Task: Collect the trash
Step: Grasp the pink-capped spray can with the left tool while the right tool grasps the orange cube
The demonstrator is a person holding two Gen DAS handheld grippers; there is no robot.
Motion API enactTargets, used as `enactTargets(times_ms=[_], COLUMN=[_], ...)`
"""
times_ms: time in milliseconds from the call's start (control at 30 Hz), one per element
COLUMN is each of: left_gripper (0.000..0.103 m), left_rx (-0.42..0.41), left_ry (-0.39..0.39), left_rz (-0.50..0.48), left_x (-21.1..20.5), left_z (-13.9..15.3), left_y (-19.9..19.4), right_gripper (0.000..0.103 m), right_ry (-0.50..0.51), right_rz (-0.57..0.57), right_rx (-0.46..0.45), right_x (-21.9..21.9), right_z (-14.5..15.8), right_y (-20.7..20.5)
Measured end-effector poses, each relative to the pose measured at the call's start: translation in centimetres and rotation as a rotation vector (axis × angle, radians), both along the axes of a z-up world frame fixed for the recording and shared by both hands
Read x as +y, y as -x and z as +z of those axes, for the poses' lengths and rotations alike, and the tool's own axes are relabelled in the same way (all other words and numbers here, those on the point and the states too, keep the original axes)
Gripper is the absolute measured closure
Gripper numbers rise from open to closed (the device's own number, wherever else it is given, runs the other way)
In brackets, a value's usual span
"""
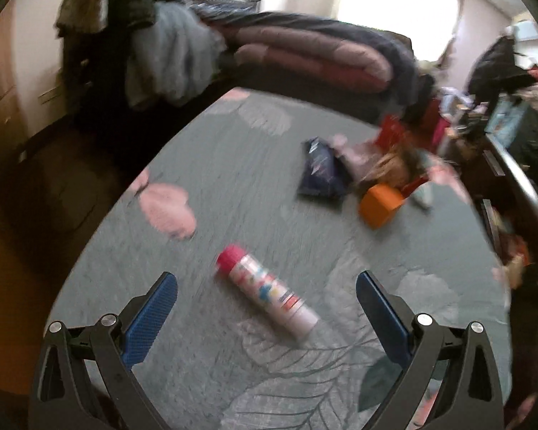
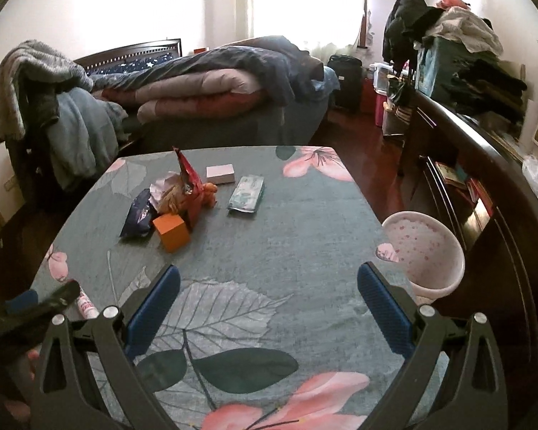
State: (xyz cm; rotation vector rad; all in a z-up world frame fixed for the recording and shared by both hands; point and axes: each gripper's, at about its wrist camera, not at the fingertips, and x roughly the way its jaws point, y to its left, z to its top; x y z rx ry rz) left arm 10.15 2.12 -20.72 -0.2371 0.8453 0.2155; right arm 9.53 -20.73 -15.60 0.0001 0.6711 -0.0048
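A white tube with a pink cap [image 1: 267,292] lies on the floral tablecloth [image 1: 233,186], between and just ahead of my open, empty left gripper [image 1: 267,286]; its end also shows in the right wrist view [image 2: 86,306]. Further back lie a dark blue wrapper [image 1: 321,168] [image 2: 140,215], an orange box [image 1: 380,206] [image 2: 172,233], a red crumpled wrapper [image 2: 188,179], a pink box [image 2: 220,173] and a green packet [image 2: 246,193]. My right gripper [image 2: 269,283] is open and empty above the table. A pink bin [image 2: 425,254] stands at the table's right edge.
A bed with piled quilts [image 2: 211,82] stands behind the table. A chair draped with clothes [image 2: 53,107] is at the back left. A dark wooden dresser [image 2: 484,165] with stacked clothes runs along the right. The left gripper's body [image 2: 36,308] shows at the left edge.
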Motion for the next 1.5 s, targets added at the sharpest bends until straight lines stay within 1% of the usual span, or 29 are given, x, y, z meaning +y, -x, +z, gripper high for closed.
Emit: enactTargets(times_ms=[33,167,200,300,433,533,600,667,700,733,800,867,933,1067,1133,1233,1300,1367,1433,1467,1500], left_gripper=[0.004,0.004,0.004,0.004,0.004,0.008,0.016,0.042,0.05,0.054,0.073,0.08,0.081,0.081,0.081,0.081,0.081,0.081,0.081,0.081,0.081], left_rx=[0.023,0.091,0.09,0.076,0.109,0.097,0.09,0.077,0.072,0.062,0.05,0.036,0.028,0.009,0.003,-0.008,-0.019,-0.037,-0.055,-0.063,-0.068], left_ry=[-0.004,0.039,0.044,0.016,0.02,-0.005,-0.033,-0.075,-0.085,-0.087,-0.085,-0.071,-0.054,0.032,0.069,0.109,0.118,0.118,0.108,0.105,0.104], left_rz=[0.029,0.085,0.096,0.135,0.15,0.163,0.171,0.165,0.163,0.161,0.161,0.158,0.147,0.119,0.113,0.107,0.105,0.098,0.093,0.091,0.091], left_x=[-0.1,-0.2,-0.2,-0.6,-0.9,-1.4,-1.7,-2.0,-2.1,-2.0,-1.7,-1.0,-0.3,1.3,2.1,3.1,3.6,4.1,4.4,4.5,4.7], left_z=[-0.7,-2.7,-2.9,-2.9,-3.6,-3.8,-3.8,-3.7,-3.7,-3.7,-3.7,-3.6,-3.6,-3.5,-3.4,-3.2,-2.9,-2.4,-1.9,-1.7,-1.6], left_y=[0.0,-0.3,-0.4,-0.7,-1.7,-2.1,-2.7,-3.1,-3.3,-3.4,-3.7,-3.8,-4.2,-4.5,-4.5,-4.5,-4.4,-4.3,-4.2,-4.1,-4.1], right_gripper=[0.004,0.004,0.004,0.004,0.004,0.004,0.004,0.004,0.004,0.004,0.004,0.004,0.004,0.004,0.004,0.005,0.005,0.011,0.023,0.026,0.035], right_ry=[0.005,-0.001,-0.008,-0.02,-0.031,-0.035,-0.031,-0.032,-0.037,-0.044,-0.065,-0.09,-0.117,-0.148,-0.152,-0.132,-0.121,-0.115,-0.113,-0.115,-0.114], right_rz=[-0.002,-0.009,-0.011,-0.01,0.001,0.013,0.022,0.033,0.04,0.049,0.074,0.103,0.147,0.223,0.248,0.259,0.261,0.261,0.262,0.264,0.265], right_rx=[0.0,0.006,0.011,0.025,0.043,0.049,0.053,0.059,0.062,0.068,0.084,0.102,0.118,0.163,0.172,0.184,0.191,0.197,0.215,0.225,0.23], right_x=[0.0,-0.6,-0.8,-1.1,-1.3,-1.2,-1.0,-0.6,-0.4,-0.2,0.3,0.9,1.9,4.8,6.2,7.9,8.9,9.5,10.1,10.3,10.5], right_z=[0.0,-0.4,-0.6,-1.0,-1.8,-2.3,-2.7,-3.1,-3.3,-3.5,-4.0,-4.4,-4.8,-5.8,-6.3,-6.9,-7.3,-7.6,-8.0,-8.2,-8.3], right_y=[-0.1,-0.6,-0.9,-1.5,-2.4,-3.1,-3.8,-4.6,-5.0,-5.5,-6.5,-7.4,-8.3,-10.6,-11.5,-12.8,-13.6,-14.2,-14.9,-15.2,-15.4])
